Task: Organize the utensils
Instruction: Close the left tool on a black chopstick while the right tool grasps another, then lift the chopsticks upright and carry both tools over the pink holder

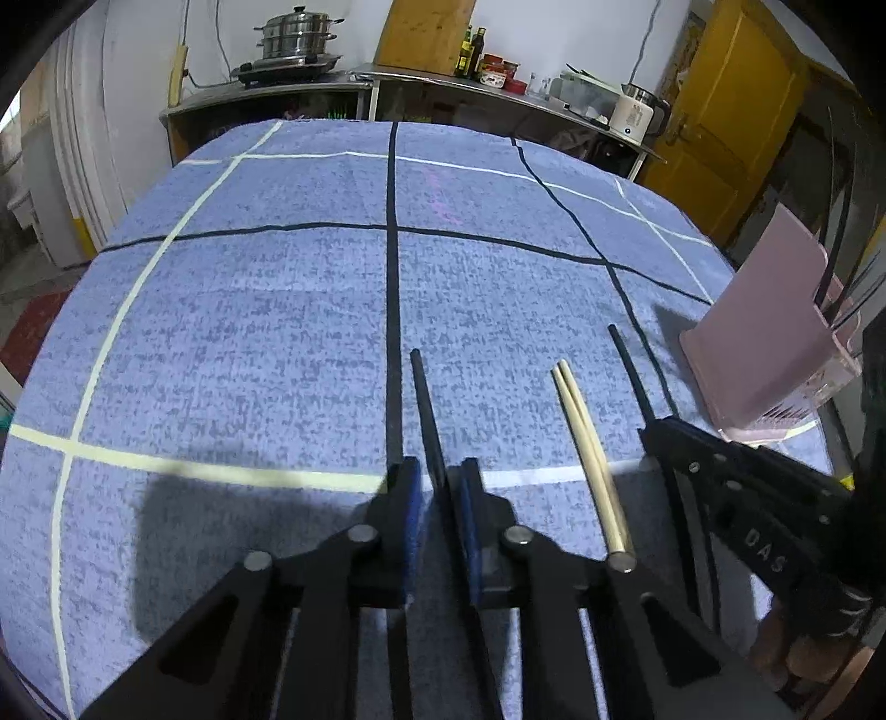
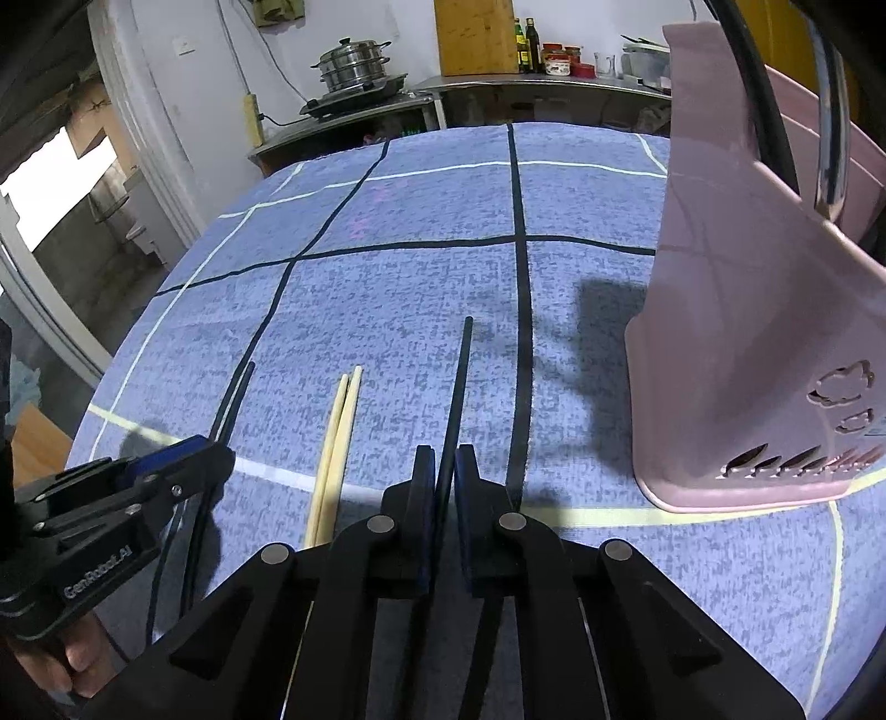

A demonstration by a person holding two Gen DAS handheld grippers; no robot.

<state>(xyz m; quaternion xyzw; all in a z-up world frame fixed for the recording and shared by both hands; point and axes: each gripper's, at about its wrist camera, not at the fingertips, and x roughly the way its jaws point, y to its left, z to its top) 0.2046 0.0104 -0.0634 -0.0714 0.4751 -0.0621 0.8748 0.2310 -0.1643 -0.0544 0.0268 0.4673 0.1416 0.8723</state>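
A black chopstick (image 1: pixel 423 399) runs forward from my left gripper (image 1: pixel 437 476), which is shut on it just above the blue cloth. My right gripper (image 2: pixel 446 459) is shut on a second black chopstick (image 2: pixel 457 387), whose tip points toward the far edge. Between the two lies a pair of pale wooden chopsticks (image 1: pixel 587 448) (image 2: pixel 338 443), flat on the cloth and untouched. The right gripper (image 1: pixel 656 429) shows at the right of the left wrist view. The left gripper (image 2: pixel 216 448) shows at the left of the right wrist view. A pink utensil holder (image 2: pixel 764 332) (image 1: pixel 769 343) stands to the right, with dark and metal handles sticking out.
The table (image 1: pixel 249 332) wears a blue cloth with black and white lines. Beyond its far edge is a steel counter (image 1: pixel 310 91) bearing a steamer pot (image 1: pixel 299 33), bottles (image 1: pixel 470 52) and a white kettle (image 1: pixel 634 113). A yellow door (image 1: pixel 736 111) stands at the far right.
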